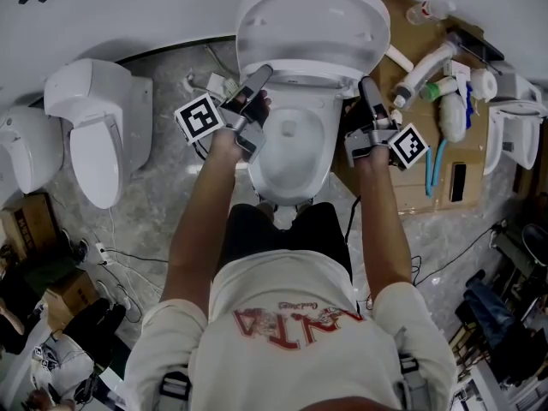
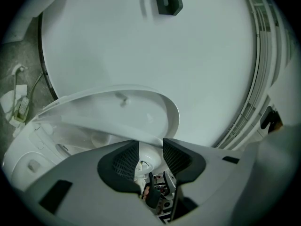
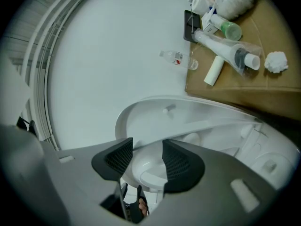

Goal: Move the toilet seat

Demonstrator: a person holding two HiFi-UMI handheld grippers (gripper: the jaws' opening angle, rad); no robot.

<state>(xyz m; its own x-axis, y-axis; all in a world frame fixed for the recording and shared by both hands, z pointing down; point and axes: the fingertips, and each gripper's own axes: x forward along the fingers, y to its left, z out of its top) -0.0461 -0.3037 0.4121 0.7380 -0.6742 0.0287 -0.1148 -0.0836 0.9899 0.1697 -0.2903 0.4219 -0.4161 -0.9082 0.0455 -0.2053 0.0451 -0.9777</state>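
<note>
In the head view a white toilet seat (image 1: pixel 291 157) with its lid (image 1: pixel 310 15) tilted up lies straight ahead of me on the floor. My left gripper (image 1: pixel 259 80) clamps the seat's left side near the hinge, and my right gripper (image 1: pixel 366 86) clamps the right side. From the left gripper view, white plastic fills the gap between the black ribbed pads of the left gripper (image 2: pixel 150 157), with the lid (image 2: pixel 117 109) arching beyond. The right gripper view is alike: the right gripper (image 3: pixel 148 161) has the seat's white edge between its pads, and the lid (image 3: pixel 188 114) rises behind.
A second white toilet seat unit (image 1: pixel 94 135) lies to the left. To the right is a cardboard sheet (image 1: pixel 419 191) with sealant tubes (image 1: pixel 424 67) and bottles, and another white fixture (image 1: pixel 514 118). Cables (image 1: pixel 111 251) and boxes (image 1: pixel 51 298) clutter the lower left floor.
</note>
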